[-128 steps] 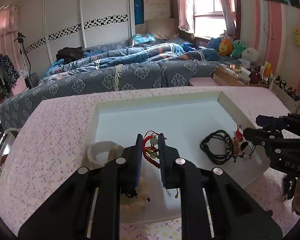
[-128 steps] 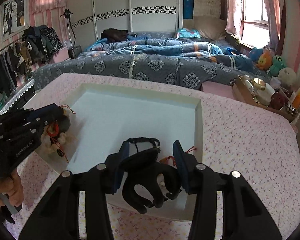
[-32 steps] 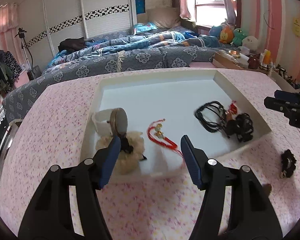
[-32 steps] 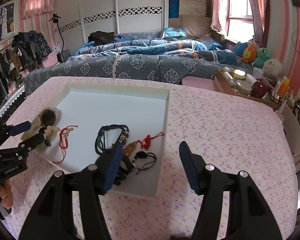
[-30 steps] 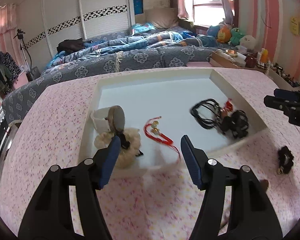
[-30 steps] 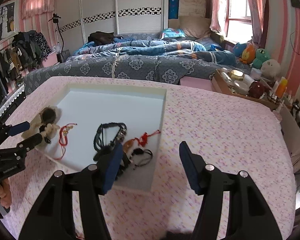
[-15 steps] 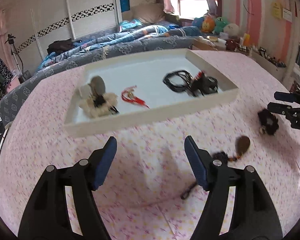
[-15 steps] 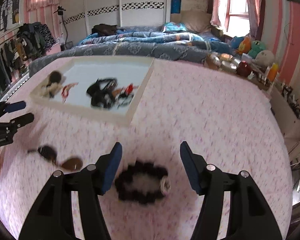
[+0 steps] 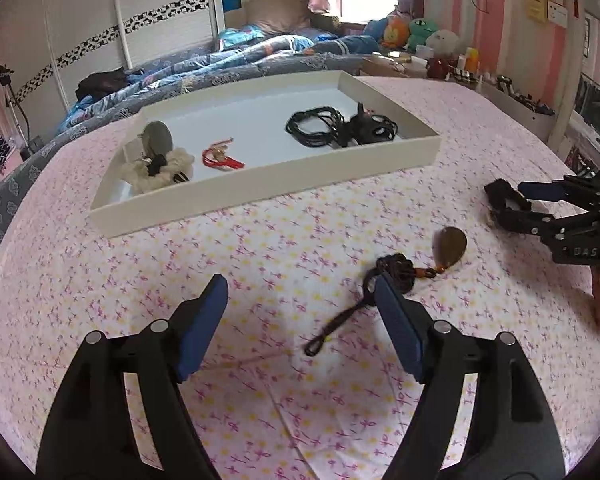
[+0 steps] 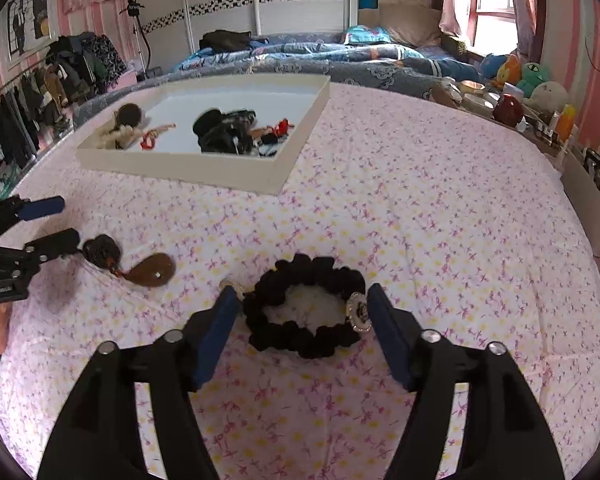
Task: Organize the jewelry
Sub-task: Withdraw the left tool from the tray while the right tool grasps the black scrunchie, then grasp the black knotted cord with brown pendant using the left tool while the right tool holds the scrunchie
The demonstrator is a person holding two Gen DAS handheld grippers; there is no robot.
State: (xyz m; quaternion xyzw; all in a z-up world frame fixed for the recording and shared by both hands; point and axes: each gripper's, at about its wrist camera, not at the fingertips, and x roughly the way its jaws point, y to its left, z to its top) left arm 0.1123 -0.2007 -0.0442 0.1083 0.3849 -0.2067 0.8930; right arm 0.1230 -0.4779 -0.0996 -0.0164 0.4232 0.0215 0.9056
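A white tray (image 9: pixel 260 190) on the pink floral tablecloth holds a fluffy white piece with a round pendant (image 9: pixel 158 162), a red cord charm (image 9: pixel 220 158) and black cords (image 9: pixel 332 130). A brown pendant on a dark knotted cord (image 9: pixel 404 268) lies on the cloth by the right fingertip of my open left gripper (image 9: pixel 300 300). My open right gripper (image 10: pixel 302 308) straddles a black beaded bracelet (image 10: pixel 306 306) with a round clasp. The tray (image 10: pixel 228 170) and pendant (image 10: pixel 152 274) also show in the right wrist view.
A bed with blue quilts (image 10: pixel 320 56) lies behind the table. A shelf with bottles and plush toys (image 9: pixel 440 52) runs along the right wall. Clothes hang on a rack (image 10: pixel 28 92) at the left.
Both grippers have pulled back from the tray to the near part of the table. The left now sits by the brown pendant, the right around the black bracelet.
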